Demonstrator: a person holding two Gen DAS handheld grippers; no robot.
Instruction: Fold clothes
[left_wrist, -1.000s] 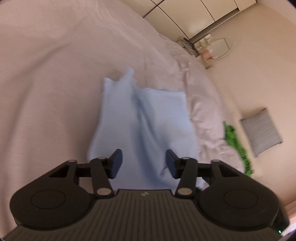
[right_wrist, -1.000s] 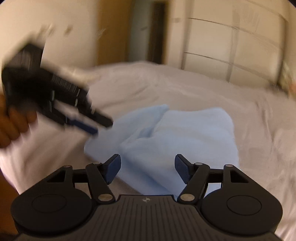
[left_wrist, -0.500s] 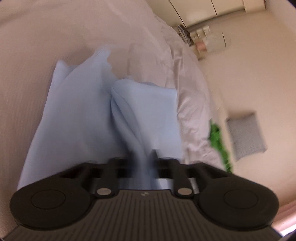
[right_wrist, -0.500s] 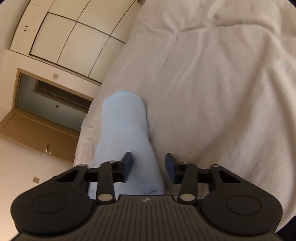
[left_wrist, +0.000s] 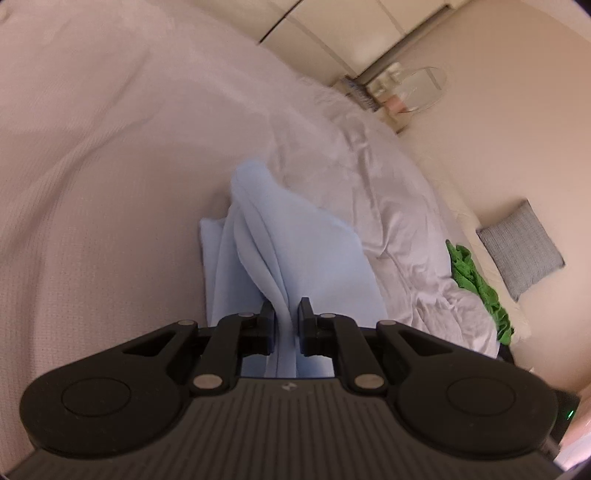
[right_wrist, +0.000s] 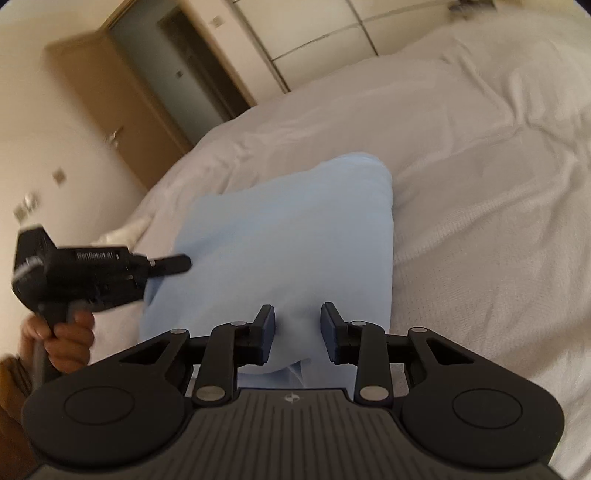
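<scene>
Cloth (left_wrist: 295, 266) is filling the middle of the left wrist view, pale blue, and is lying in loose folds on the bed (left_wrist: 92, 192). The left gripper (left_wrist: 286, 317) is pinching a raised fold of it: the jaws are standing close together with a ridge of blue fabric running between them. Ahead of the jaws the fold is rising to a soft peak, then dropping to the bed. To the right of the gripper the white bedding is lying rumpled at the bed's edge. Further right, a green item (left_wrist: 480, 284) is hanging beside that edge, and a grey cushion (left_wrist: 521, 247) is lying on the floor just beyond it. Far ahead and right, a round glass table (left_wrist: 410, 92) is standing against the wall; what it is carrying is too blurred to tell.

In the right wrist view, the right gripper (right_wrist: 297, 332) is hovering with its jaws spread apart, and the cloth (right_wrist: 288, 243) is passing under and between them; whether the pads are touching fabric cannot be told. The cloth is stretching ahead of the jaws as a broad smooth panel on the bed (right_wrist: 480, 221). To the left, the left gripper (right_wrist: 173, 264) is showing side-on, its tip meeting the cloth's left edge. A hand (right_wrist: 64, 339) is gripping its handle below. Ahead and left, a door (right_wrist: 122, 103) is standing in the wall.
</scene>
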